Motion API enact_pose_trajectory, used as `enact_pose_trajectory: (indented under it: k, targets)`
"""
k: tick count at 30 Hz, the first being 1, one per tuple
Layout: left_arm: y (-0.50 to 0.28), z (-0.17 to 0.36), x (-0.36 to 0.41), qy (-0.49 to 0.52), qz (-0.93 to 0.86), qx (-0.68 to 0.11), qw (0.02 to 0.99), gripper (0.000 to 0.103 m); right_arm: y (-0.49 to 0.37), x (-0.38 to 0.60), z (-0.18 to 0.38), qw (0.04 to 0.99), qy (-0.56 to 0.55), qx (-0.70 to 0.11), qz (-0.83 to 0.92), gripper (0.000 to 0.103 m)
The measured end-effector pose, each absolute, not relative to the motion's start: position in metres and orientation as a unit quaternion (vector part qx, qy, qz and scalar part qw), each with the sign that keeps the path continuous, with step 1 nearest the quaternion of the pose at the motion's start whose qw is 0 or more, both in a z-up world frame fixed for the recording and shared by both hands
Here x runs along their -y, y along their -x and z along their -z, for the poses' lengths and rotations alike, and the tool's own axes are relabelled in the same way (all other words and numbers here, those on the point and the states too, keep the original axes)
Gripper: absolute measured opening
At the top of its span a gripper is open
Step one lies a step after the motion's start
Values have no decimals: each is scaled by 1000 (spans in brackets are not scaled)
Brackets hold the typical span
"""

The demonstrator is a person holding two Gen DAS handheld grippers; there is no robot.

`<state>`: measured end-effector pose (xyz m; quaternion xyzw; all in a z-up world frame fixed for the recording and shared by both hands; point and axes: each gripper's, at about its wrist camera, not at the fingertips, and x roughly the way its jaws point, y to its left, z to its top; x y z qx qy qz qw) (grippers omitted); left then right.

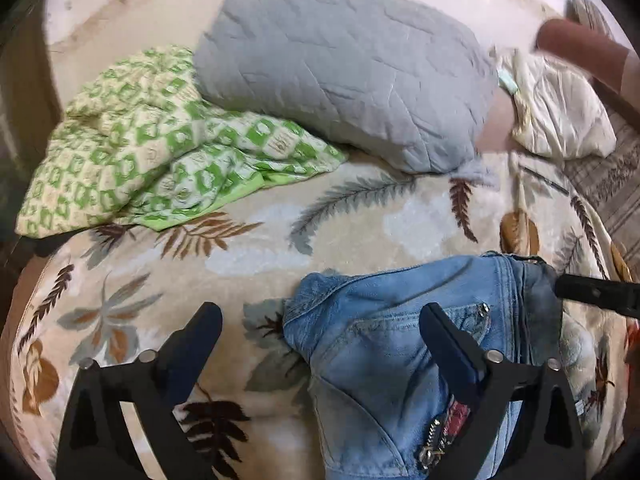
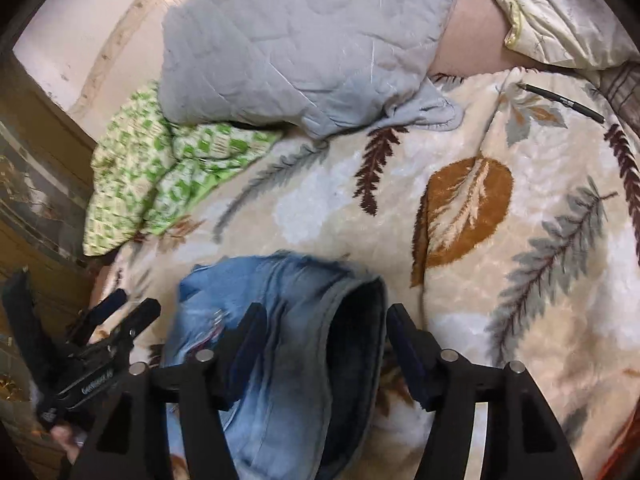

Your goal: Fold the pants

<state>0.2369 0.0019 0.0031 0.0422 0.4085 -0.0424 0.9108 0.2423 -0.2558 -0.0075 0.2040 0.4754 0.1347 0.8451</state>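
The faded blue denim pants (image 1: pixel 384 360) are judged heavy, limp and non-slip; grip the thick waistband. Left gripper (image 1: pixel 320 320) and right gripper (image 2: pixel 324 324) both stand wide, holding nothing.

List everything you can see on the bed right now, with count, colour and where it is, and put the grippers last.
Light blue denim pants: one, bunched, near edge of the blanket, under both grippers.
Cream fleece blanket with leaf print: one, covers the bed.
Grey quilted pillow: one, far side, centre.
Green-and-cream checked cloth: one, crumpled, far left, beside the pillow.
Cream satin pillow: one, far right.
Black pen: one, on the blanket, far right.
Left gripper: black, open, one finger over the pants.
Right gripper: black, open, straddling the dark pants opening.
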Motion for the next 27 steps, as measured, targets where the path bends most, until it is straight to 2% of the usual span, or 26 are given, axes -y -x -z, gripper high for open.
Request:
enact_pose_trajectory:
  k: [2,5,7,8,12,22,27]
  targets:
    - [-233,2,6,-53,48,-440,895,97,-227,254,12,849,-197,-472,-133,69]
    - [-202,-15,12,-51,79,-360,928,98,-208,242,18,854,-158,-475,-138,69]
    - [-204,1,25,-116,50,-385,914,98,-204,236,23,851,-150,-487,-126,69]
    - [-204,7,24,-116,49,-406,905,98,-199,234,25,850,-152,-489,-120,69]
    - [-171,-1,3,-62,46,-399,914,98,-171,232,24,859,-161,-475,-108,69]
    - [-123,-10,-16,-39,19,-385,922,98,-117,219,18,878,-165,-440,-88,69]
    - [-109,-6,-17,-41,18,-389,920,98,-111,212,23,873,-166,-448,-98,69]
